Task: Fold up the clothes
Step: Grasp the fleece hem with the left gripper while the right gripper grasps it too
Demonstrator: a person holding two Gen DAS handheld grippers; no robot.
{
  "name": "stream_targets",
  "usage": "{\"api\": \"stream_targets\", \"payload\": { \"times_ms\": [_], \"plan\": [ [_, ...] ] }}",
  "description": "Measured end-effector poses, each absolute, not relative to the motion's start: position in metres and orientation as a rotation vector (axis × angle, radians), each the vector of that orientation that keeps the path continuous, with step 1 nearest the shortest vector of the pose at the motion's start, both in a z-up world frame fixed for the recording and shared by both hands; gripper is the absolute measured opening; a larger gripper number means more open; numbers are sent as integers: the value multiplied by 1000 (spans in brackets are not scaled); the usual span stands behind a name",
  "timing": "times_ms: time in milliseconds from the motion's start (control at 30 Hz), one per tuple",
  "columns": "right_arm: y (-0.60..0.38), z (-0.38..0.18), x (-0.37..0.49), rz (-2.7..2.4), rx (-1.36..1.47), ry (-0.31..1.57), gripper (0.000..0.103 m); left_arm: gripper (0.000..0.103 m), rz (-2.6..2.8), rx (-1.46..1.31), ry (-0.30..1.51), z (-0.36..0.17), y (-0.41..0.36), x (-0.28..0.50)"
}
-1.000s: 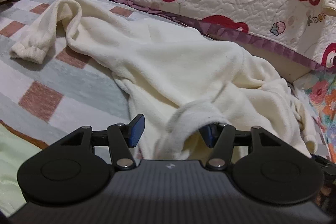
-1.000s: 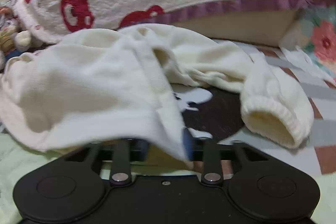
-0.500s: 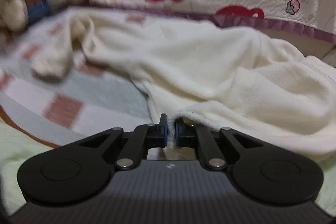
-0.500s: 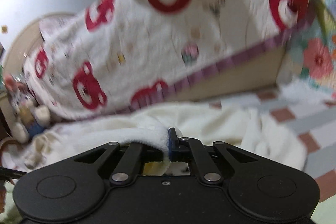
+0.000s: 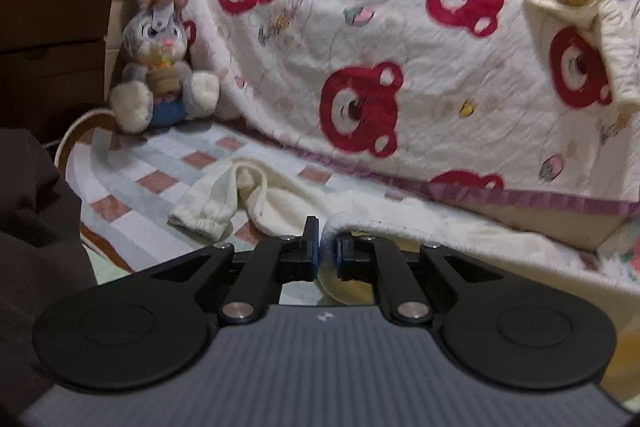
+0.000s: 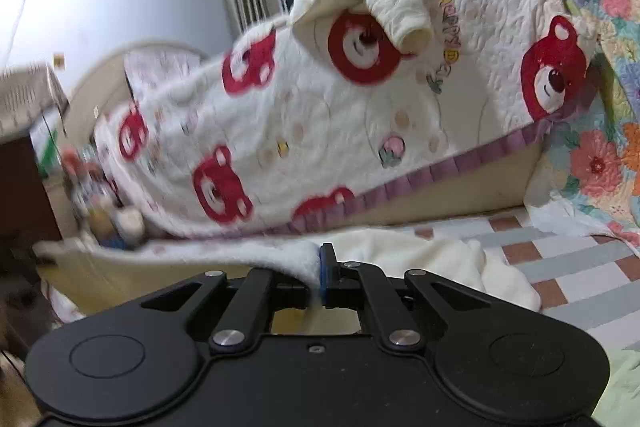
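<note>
A cream fleece garment (image 5: 288, 199) lies on the checked bedspread (image 5: 160, 167), one cuffed sleeve (image 5: 200, 219) trailing to the left. My left gripper (image 5: 326, 255) is shut on the garment's hem, and the cloth runs off to the right from its jaws. My right gripper (image 6: 318, 275) is shut on another part of the same garment (image 6: 420, 255), whose edge stretches away to the left, lifted off the bed. The far sleeve end lies bunched at the right (image 6: 508, 287).
A bear-print quilt (image 5: 380, 75) is heaped along the back of the bed, with more cream cloth (image 6: 396, 3) on top. A plush rabbit (image 5: 160, 55) sits at the back left by dark wooden drawers (image 5: 52, 7). A floral quilt (image 6: 600, 147) lies at the right.
The left gripper closed on the hem, having been open a second ago. Both grippers have lifted and tilted up, so the views now show the quilt, window and wall. The garment edge is stretched between them.
</note>
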State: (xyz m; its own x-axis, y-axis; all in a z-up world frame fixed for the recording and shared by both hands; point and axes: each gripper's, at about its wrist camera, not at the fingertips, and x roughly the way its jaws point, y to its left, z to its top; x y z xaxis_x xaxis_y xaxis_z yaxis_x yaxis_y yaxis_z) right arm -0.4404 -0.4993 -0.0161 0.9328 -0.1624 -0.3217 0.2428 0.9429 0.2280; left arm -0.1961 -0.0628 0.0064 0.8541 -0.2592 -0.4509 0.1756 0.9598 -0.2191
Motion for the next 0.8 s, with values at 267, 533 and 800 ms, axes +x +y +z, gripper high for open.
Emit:
{"api": "stream_targets", "payload": {
  "times_ms": [267, 533, 800],
  "plan": [
    [-552, -84, -374, -298, 335, 529, 19, 15, -160, -161, 761, -70, -83, -135],
    [-564, -106, -398, -271, 547, 518, 41, 15, -161, -258, 840, -102, -66, -142],
    [-558, -128, -421, -217, 772, 448, 56, 24, -166, -369, 869, -110, -52, -131]
  ]
}}
